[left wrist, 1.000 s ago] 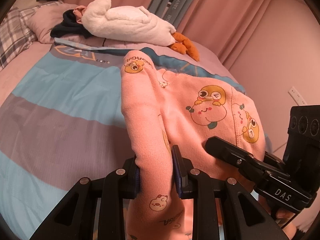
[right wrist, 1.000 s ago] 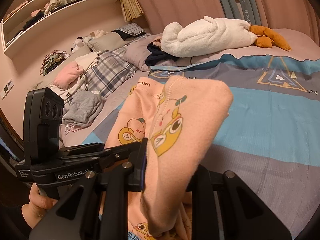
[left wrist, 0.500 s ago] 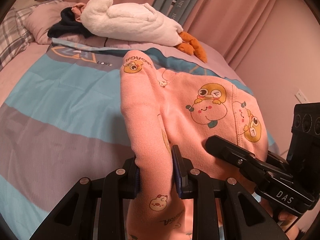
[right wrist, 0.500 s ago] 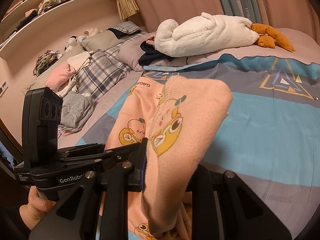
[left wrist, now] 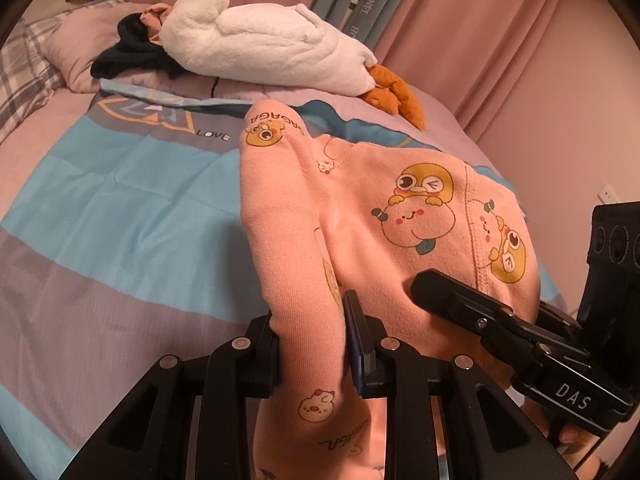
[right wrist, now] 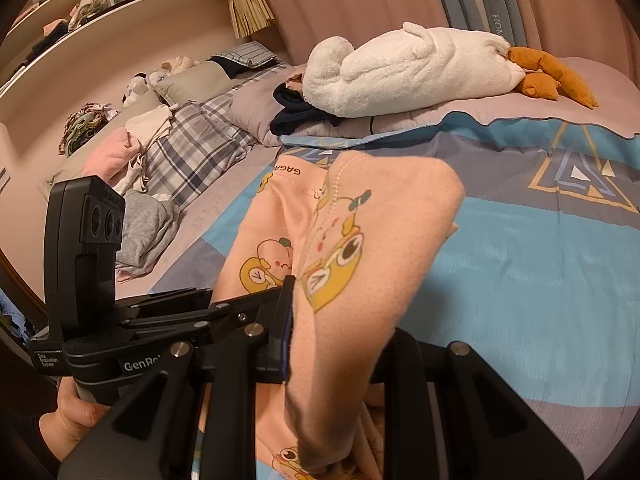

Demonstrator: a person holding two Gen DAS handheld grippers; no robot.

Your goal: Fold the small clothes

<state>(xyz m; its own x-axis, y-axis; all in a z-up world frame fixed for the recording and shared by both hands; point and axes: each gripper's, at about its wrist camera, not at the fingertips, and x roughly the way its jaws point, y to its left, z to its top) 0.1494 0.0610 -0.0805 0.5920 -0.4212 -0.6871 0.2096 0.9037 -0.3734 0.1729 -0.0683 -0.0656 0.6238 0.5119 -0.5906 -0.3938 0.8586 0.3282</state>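
Pink garment (left wrist: 400, 216) held above the bed (left wrist: 120, 208).
Left gripper (left wrist: 312, 340) and right gripper (right wrist: 332, 344) each pinch a fold (jaws narrowly parted).

Striped bed (left wrist: 120, 208), pink curtains (left wrist: 460, 20), wall shelf (right wrist: 120, 4)

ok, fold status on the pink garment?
Early. Done: both grippers have a grip; the left gripper and right gripper each have jaws shut on a bunch of the pink garment. In hand: it hangs lifted over the striped bedspread. Left: laying it flat and every fold; no neat fold shows yet.
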